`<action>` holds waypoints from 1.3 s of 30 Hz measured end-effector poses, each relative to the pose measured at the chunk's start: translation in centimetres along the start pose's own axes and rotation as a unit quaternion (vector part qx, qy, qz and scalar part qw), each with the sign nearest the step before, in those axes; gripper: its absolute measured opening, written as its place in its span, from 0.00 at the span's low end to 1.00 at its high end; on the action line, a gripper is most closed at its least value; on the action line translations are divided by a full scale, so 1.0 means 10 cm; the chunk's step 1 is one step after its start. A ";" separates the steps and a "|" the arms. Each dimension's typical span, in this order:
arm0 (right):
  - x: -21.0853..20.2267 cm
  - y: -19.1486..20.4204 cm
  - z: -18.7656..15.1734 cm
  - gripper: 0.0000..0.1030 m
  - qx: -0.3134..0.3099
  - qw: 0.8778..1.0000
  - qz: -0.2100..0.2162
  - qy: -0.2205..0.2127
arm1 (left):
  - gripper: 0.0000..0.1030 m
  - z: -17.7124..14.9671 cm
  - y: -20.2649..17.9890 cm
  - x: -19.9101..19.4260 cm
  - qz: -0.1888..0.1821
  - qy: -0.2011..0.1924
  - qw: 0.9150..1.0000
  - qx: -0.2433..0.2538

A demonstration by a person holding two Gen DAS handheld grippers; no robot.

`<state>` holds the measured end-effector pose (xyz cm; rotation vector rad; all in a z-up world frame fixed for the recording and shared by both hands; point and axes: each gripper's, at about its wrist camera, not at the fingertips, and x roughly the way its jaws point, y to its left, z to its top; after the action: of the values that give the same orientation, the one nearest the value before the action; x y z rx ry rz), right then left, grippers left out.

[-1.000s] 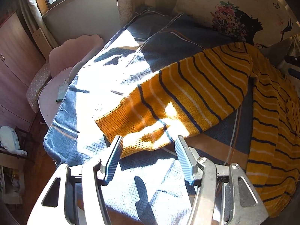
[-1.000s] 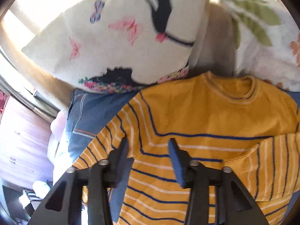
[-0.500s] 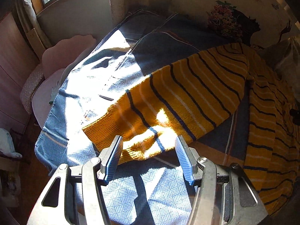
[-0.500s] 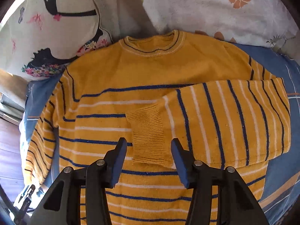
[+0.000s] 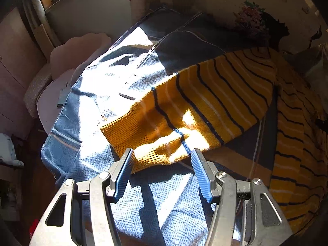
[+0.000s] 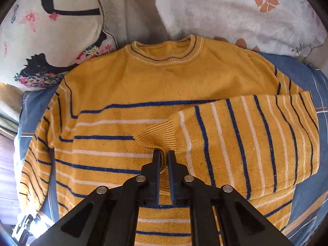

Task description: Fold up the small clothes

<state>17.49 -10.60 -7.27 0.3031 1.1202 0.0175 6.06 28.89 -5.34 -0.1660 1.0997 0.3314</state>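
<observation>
Yellow striped sweater [image 6: 143, 86] lies flat on the bed [image 5: 164, 201], collar toward the pillows [image 6: 61, 20] at its head. Right sleeve [image 6: 246, 139] already folded across the chest. Right gripper [image 6: 163, 155]: jaws have just closed, pinching that sleeve's ribbed cuff [image 6: 157, 137]. Left gripper [image 5: 162, 160]: jaws half open, empty, poised at the other sleeve's cuff [image 5: 131, 135] near the bed's left edge. Step: sleeve folding. Next likely needs the left jaws to close on that cuff and carry it inward.

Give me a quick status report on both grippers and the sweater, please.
Right gripper just closed, pinching folded sleeve's ribbed cuff. Left gripper open at other sleeve of yellow striped knit sweater. Nothing blocking.
</observation>
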 end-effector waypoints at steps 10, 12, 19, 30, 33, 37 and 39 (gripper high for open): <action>0.06 1.07 0.26 0.07 -0.071 0.994 0.081 0.003 | 0.55 -0.04 0.14 -0.02 0.007 0.000 0.999 -0.033; 0.17 1.29 0.27 0.06 -0.093 0.993 0.077 0.009 | 0.55 -0.08 0.21 -0.02 0.010 0.002 0.999 -0.043; 0.23 1.87 0.10 0.04 -0.169 0.983 0.066 0.008 | 0.55 -0.19 0.64 -0.12 0.024 -0.004 0.995 -0.093; -0.23 3.58 -1.91 0.53 -0.521 0.828 0.203 0.042 | 0.55 -0.56 1.70 -0.26 0.099 0.001 0.969 -0.225; -0.20 3.72 -2.34 0.53 -0.586 0.787 0.190 0.033 | 0.55 -0.66 1.84 -0.33 0.112 -0.003 0.964 -0.241; -0.02 3.83 -2.47 0.52 -0.601 0.783 0.158 0.015 | 0.55 -0.76 1.87 -0.33 0.114 0.003 0.962 -0.248; 0.02 3.81 -2.34 0.22 -0.576 0.802 0.157 0.022 | 0.55 -0.78 1.82 -0.31 0.108 0.006 0.963 -0.245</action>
<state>2.13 31.39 -7.33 -0.6219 0.9115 0.9780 -8.06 43.13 -5.44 -0.4895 1.0324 0.7995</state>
